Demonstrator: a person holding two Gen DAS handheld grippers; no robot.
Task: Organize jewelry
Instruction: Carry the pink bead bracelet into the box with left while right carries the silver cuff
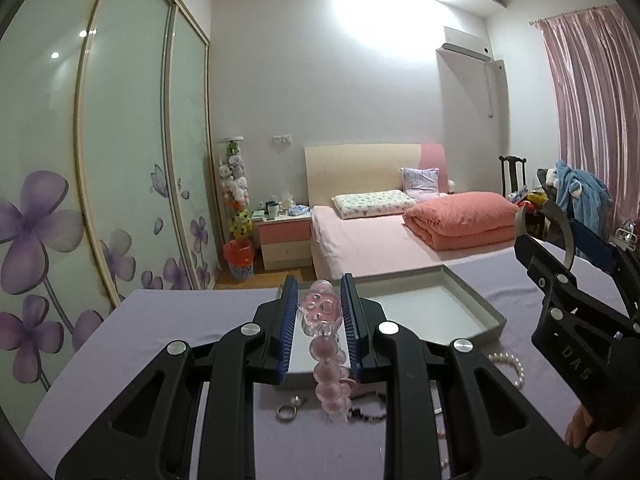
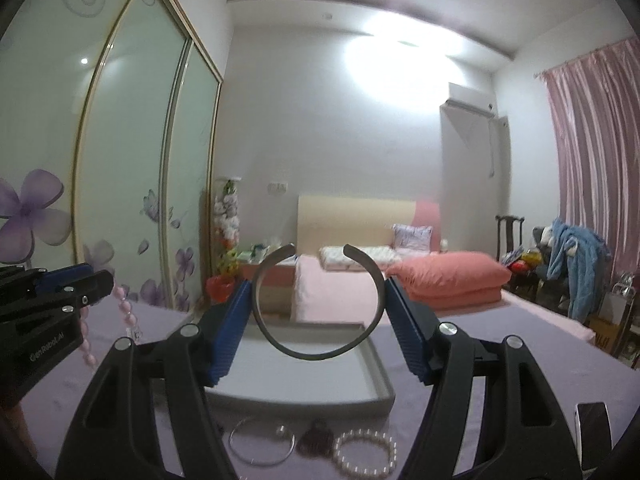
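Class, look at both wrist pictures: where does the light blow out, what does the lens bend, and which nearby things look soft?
Left wrist view: ceiling glare washes the wall white; the wardrobe doors bow outward; the pink bead bracelet is fairly sharp. Right wrist view: similar glare; the pearl bracelet near the bottom edge looks soft; dark corners frame both pictures.

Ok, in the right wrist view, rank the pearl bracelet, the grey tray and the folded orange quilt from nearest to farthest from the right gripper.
1. Pearl bracelet, on the purple cloth just below the right gripper.
2. Grey tray, just beyond, ahead of the fingers.
3. Folded orange quilt, far off on the bed, right.
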